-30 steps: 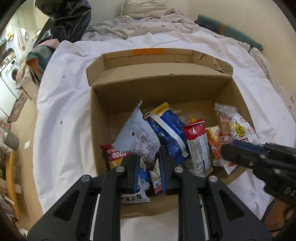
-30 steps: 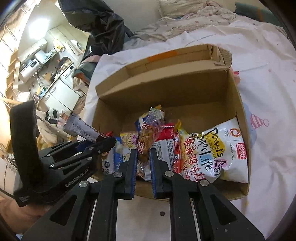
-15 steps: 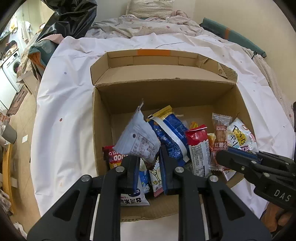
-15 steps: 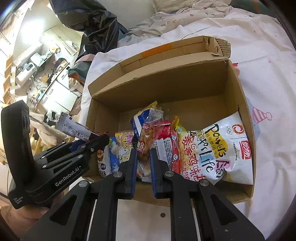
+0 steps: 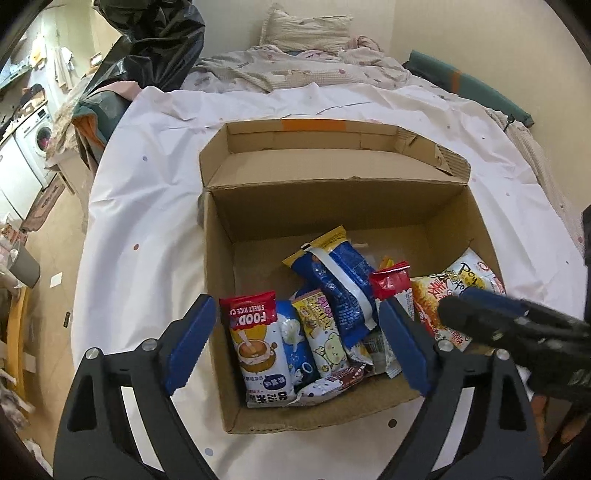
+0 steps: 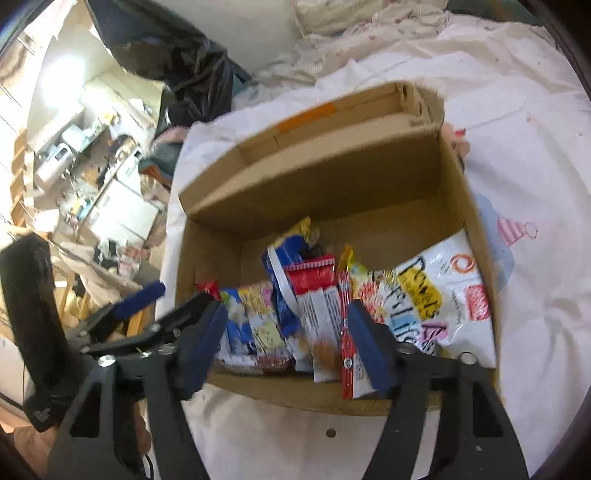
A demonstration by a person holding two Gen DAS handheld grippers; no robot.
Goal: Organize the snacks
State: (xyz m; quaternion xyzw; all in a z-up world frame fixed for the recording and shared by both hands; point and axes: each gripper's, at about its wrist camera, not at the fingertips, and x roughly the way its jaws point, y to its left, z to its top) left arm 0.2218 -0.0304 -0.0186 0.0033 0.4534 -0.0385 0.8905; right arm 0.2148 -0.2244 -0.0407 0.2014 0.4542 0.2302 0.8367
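An open cardboard box [image 5: 218,258] [image 6: 454,192] on a white sheet holds several snack packets: a blue and white rice cake bag [image 5: 258,343], a dark blue bag [image 5: 340,280], a red-topped packet [image 5: 391,284] [image 6: 314,295], and a large white chip bag [image 5: 469,280] [image 6: 443,295]. My left gripper [image 5: 299,347] is open and empty above the box's near edge. My right gripper [image 6: 288,339] is open and empty over the near packets; a small clear packet [image 6: 325,350] lies blurred between its fingers. The right gripper's tip [image 5: 480,314] shows in the left wrist view.
The white sheet [image 5: 147,221] covers a bed-like surface that drops off at the left to a floor with clutter. A black plastic bag [image 5: 155,40] stands at the back left. Crumpled bedding and a pillow [image 5: 306,33] lie behind the box.
Both grippers opened. The left let go of its white packet and the right let go of its clear packet; both packets dropped into the box.
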